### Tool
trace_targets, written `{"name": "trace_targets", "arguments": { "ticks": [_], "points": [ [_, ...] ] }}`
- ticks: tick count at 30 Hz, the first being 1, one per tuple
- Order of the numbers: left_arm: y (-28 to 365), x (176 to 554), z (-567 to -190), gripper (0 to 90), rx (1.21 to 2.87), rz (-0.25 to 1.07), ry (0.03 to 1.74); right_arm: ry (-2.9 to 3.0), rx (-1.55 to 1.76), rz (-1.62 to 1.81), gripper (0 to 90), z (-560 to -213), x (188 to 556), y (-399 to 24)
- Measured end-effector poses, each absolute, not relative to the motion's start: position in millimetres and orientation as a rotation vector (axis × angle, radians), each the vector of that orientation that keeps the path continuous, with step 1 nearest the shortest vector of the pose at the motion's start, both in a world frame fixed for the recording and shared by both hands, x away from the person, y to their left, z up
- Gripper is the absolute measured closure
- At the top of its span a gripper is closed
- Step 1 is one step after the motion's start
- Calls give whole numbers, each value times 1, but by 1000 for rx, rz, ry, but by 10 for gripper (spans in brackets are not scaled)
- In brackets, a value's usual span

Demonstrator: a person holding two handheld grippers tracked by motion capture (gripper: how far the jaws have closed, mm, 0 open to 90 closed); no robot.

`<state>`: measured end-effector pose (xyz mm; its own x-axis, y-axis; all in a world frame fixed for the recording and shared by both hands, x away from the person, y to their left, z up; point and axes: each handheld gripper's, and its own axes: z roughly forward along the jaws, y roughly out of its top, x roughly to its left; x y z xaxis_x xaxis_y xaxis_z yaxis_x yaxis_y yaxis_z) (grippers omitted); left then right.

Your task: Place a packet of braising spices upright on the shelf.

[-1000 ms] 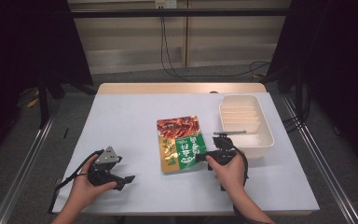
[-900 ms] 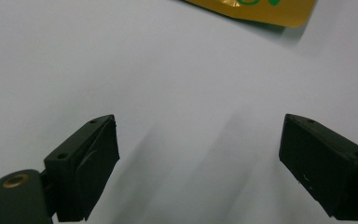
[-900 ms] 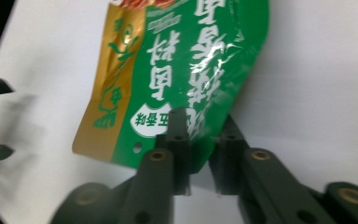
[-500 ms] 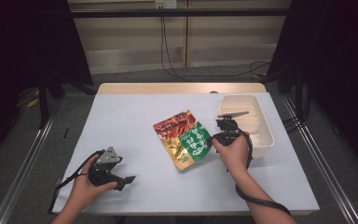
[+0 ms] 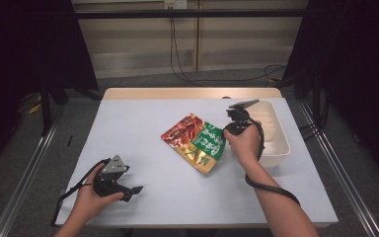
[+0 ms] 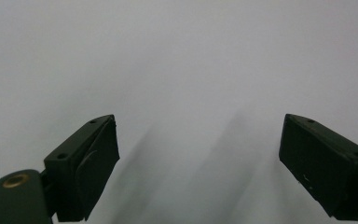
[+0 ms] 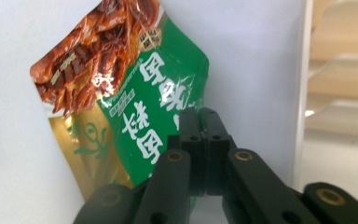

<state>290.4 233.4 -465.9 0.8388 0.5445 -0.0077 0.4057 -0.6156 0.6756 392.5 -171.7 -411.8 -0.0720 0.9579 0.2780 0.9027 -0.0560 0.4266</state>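
The right gripper (image 5: 225,129) has its jaws pressed together on the right edge of the pouch (image 5: 196,141), pinching the green part of the foil; in the right gripper view the two black jaws meet flat with the pouch (image 7: 135,107) edge caught between them. The jaws have just been closing on it. The right hand (image 5: 246,143) wraps the gripper from behind, forearm running up from the lower right corner of the table (image 5: 143,123), the cable looping under the wrist.

The pouch sits near the table's middle, just left of the white tray (image 5: 280,148), its right side held by the grip. Its long axis runs diagonally, from the red end at the upper left, farther from the person, to the gold end at the lower right.

The left gripper (image 5: 128,190) rests low near the front left of the table, held in the left hand (image 5: 91,197), well apart from the pouch. Its jaws are spread wide over bare tabletop (image 6: 182,70), with nothing between them.
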Motion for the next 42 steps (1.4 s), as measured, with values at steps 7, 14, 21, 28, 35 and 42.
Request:
{"name": "trace_targets", "arguments": {
  "ticks": [7, 14, 21, 28, 35, 42],
  "points": [
    [233, 290, -466, 115, 2306, 258, 699, 2078, 2069, 811, 678, -413, 390, -165],
    [233, 290, -466, 115, 2326, 275, 681, 2083, 2093, 847, 614, -419, 379, -170],
    [232, 290, -468, 114, 2314, 269, 683, 2093, 2085, 844, 544, -425, 372, -169],
    [232, 290, -468, 114, 2300, 263, 692, 2120, 2088, 825, 497, -428, 364, -165],
    [231, 289, -466, 114, 2319, 273, 684, 2150, 2104, 810, 463, -436, 356, -167],
    [229, 289, -467, 114, 2317, 270, 678, 2178, 2093, 795, 440, -437, 350, -163]
  ]
}}
